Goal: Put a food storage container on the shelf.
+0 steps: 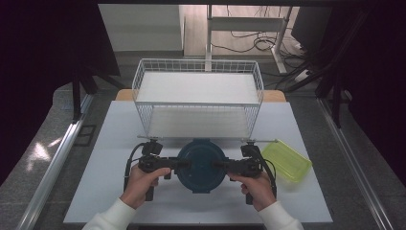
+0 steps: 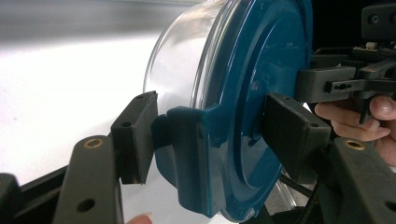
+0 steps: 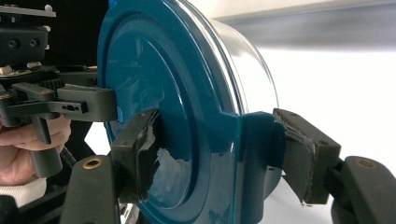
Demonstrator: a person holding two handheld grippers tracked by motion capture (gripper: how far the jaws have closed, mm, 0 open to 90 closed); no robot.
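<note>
Clamping opposite side latches, the left gripper [image 1: 184,164] and right gripper [image 1: 218,166] hold a round glass container with a teal lid [image 1: 201,165] between them, jaws partly open around its rim. It sits near the table's [image 1: 110,191] near edge, a white wire basket [image 1: 198,96] beyond, a yellow-green lid [image 1: 286,159] right.

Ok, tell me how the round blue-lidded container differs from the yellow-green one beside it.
The round container is clear with a dark blue lid; the yellow-green container is rectangular, translucent and lidless. The left gripper and right gripper clamp the round container's opposite sides; the yellow-green container lies untouched. Both sit before the wire basket.
</note>
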